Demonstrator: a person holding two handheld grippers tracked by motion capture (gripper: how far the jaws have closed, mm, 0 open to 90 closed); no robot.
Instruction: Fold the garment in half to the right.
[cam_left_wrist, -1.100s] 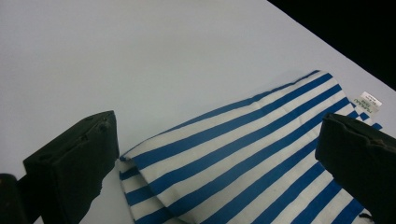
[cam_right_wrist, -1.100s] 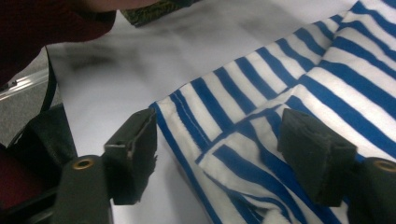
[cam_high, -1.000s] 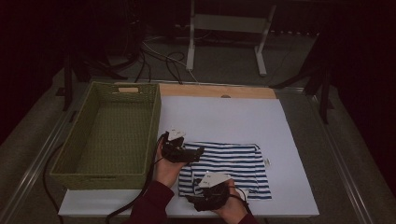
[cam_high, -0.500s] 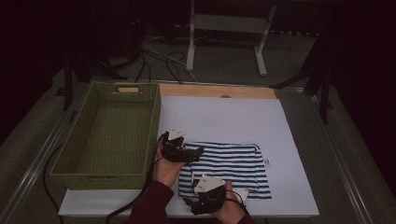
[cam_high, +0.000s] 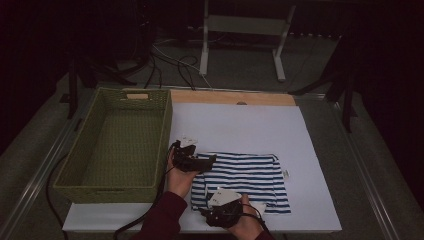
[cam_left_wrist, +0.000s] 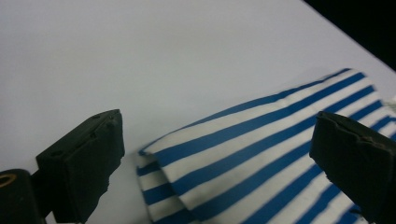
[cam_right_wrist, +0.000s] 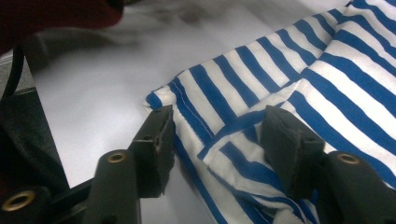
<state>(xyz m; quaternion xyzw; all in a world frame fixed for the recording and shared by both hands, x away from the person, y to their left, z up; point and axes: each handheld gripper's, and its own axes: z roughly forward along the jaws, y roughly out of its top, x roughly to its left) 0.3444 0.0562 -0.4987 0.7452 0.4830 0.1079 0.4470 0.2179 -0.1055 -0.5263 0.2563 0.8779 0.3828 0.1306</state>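
White sheeting covers your bench (cam_high: 240, 130), dark floor beyond. The folded striped shirt (cam_high: 245, 177) lies near its front edge, right of the woven basket (cam_high: 112, 145). Your left hand-held gripper (cam_left_wrist: 219, 154) gapes wide around one folded corner. Your right hand-held gripper (cam_right_wrist: 217, 140) has just been closing, jaws half-open astride a hem corner, not yet pinching. Soft, limp jersey: catch one layer only and the fold will slide apart; the smooth sheet could bunch too.

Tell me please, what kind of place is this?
Probably a recording lab, not a home: a white table under a fixed camera, cables on the floor, and a metal stand in a dark room.
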